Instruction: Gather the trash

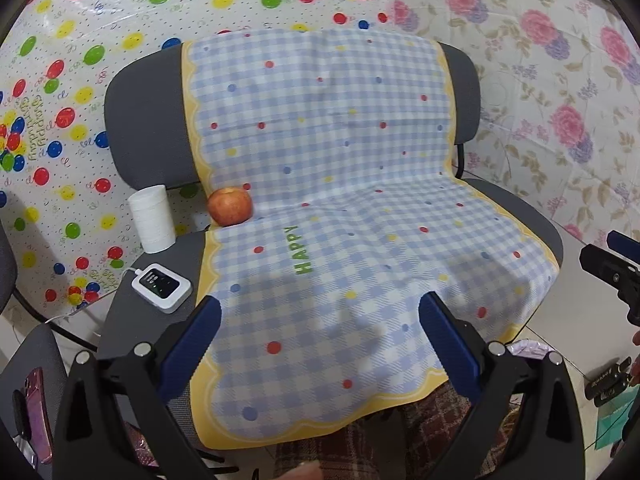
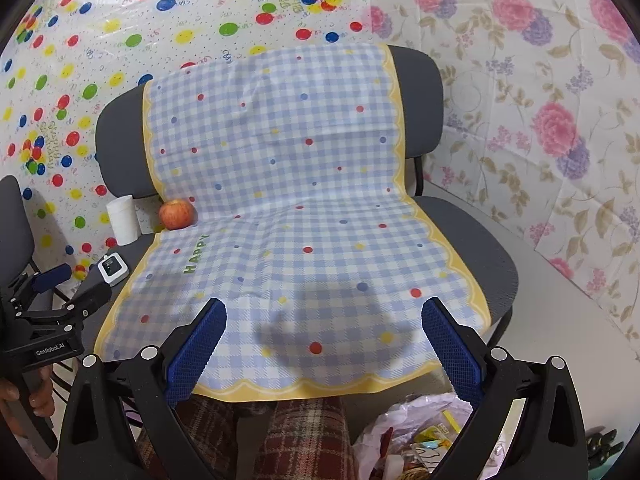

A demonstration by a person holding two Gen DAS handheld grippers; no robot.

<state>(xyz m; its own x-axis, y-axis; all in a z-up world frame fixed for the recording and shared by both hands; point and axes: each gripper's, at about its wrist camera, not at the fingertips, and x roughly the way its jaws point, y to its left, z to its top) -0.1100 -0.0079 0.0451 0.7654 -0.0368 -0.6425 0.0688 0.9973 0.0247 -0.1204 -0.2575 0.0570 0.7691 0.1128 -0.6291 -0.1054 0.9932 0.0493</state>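
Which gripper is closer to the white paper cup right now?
Left. The left gripper hovers open off the chair's left front, on the white paper cup's side. The right gripper hangs open over the cloth's front edge, farther to the cup's right.

Matt checked cloth (image 1: 320, 184) drapes the grey fabric chair (image 1: 148, 116); the backdrop sheet (image 1: 80, 40) looks like glossy plastic.

A grey office chair (image 1: 148, 120) stands against a wall sheet printed with balloons (image 1: 80, 60), and a blue checked cloth (image 1: 320, 160) with a yellow border and the word HAPPY drapes over its back and seat. On the seat's left side sit 1 red apple (image 1: 230, 206), 1 white paper cup (image 1: 152, 219) and a small white device (image 1: 162, 287) with a dark screen and a cable. A floral sheet (image 2: 540, 120) covers the wall to the right.
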